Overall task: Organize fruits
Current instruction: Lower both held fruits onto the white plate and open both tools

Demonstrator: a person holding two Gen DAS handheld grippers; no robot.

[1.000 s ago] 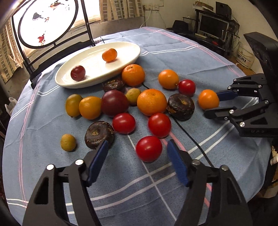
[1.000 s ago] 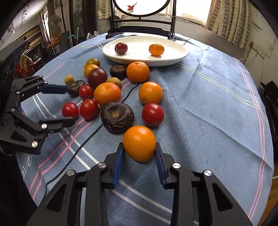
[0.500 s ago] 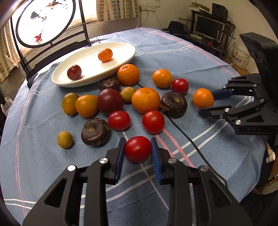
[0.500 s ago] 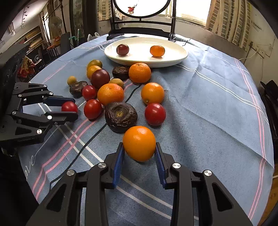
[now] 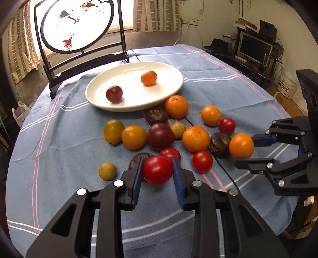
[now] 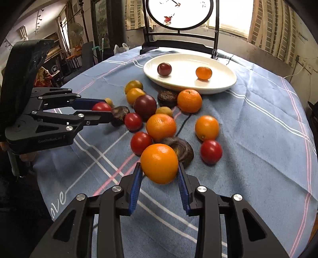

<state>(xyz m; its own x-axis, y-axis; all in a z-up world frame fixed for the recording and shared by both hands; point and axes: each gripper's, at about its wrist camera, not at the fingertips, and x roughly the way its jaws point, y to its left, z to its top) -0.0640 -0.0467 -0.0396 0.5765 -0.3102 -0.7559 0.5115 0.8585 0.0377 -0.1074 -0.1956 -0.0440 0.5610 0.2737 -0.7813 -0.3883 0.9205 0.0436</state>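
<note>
While the left tongs [image 5: 158, 170] are clamped on a red tomato [image 5: 157, 170], their blue pads pressed to its two sides, the right tongs [image 6: 160, 170] grip an orange [image 6: 159, 163] the same way; both fruits appear lifted just clear of the cloth. In the left wrist view the right tongs [image 5: 245, 152] show from the side with the orange [image 5: 241, 145] at their tips.

Beyond them stands a white oval plate [image 6: 222, 87] near the far edge of the table [image 6: 268, 139], which is covered by a blue striped cloth. It holds two fruits, well apart: a dark red plum [image 6: 164, 69] and a small mandarin [image 6: 203, 73].

Loose on the cloth between plate and tongs lie three more red tomatoes, at [image 6: 133, 121], [image 6: 141, 143] and [image 6: 211, 151]. Four orange citrus fruits rest there too: [image 6: 189, 100], [image 6: 161, 127], [image 6: 206, 128] and [image 6: 134, 95]. A large dark purple fruit [image 6: 145, 106] sits among them. Three dark brown wrinkled fruits lie flat: [image 6: 167, 97], [image 6: 119, 115] and [image 6: 178, 149]. One yellow-green round fruit [image 6: 133, 85] and two small yellowish ones, [image 6: 164, 111] and [image 5: 107, 170], complete the scatter.

A dark chair with a round painted back panel [image 6: 178, 13] stands behind the plate.
</note>
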